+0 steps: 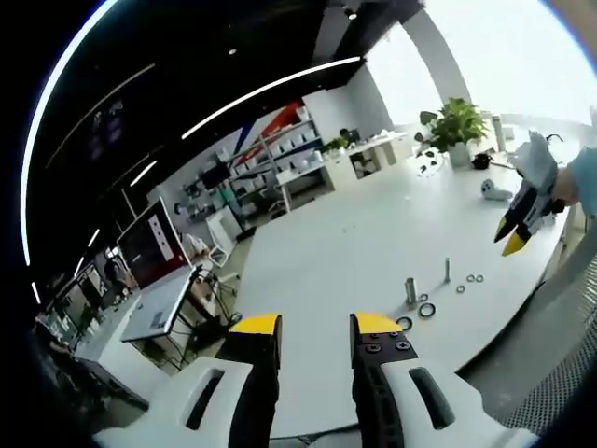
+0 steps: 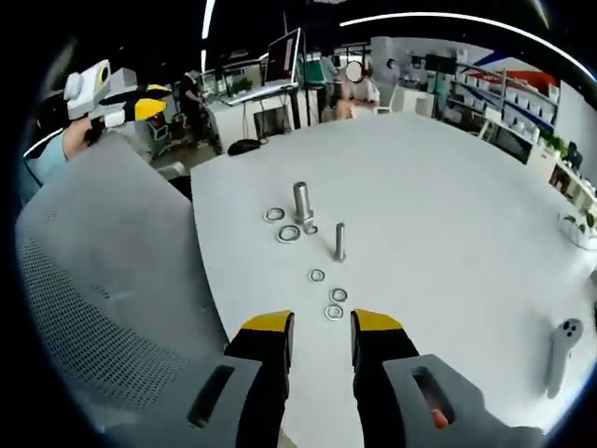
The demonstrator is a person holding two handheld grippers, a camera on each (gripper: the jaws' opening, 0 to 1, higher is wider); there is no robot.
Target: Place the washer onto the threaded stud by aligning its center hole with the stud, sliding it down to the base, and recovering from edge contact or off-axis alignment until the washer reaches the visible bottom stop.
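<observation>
Spanning an open office, white table [image 2: 448,215] bears washers [image 2: 317,275].

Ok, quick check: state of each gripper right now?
Left gripper: open, holding nothing, above the table's near edge.
Right gripper: open, holding nothing, short of the washers.
</observation>
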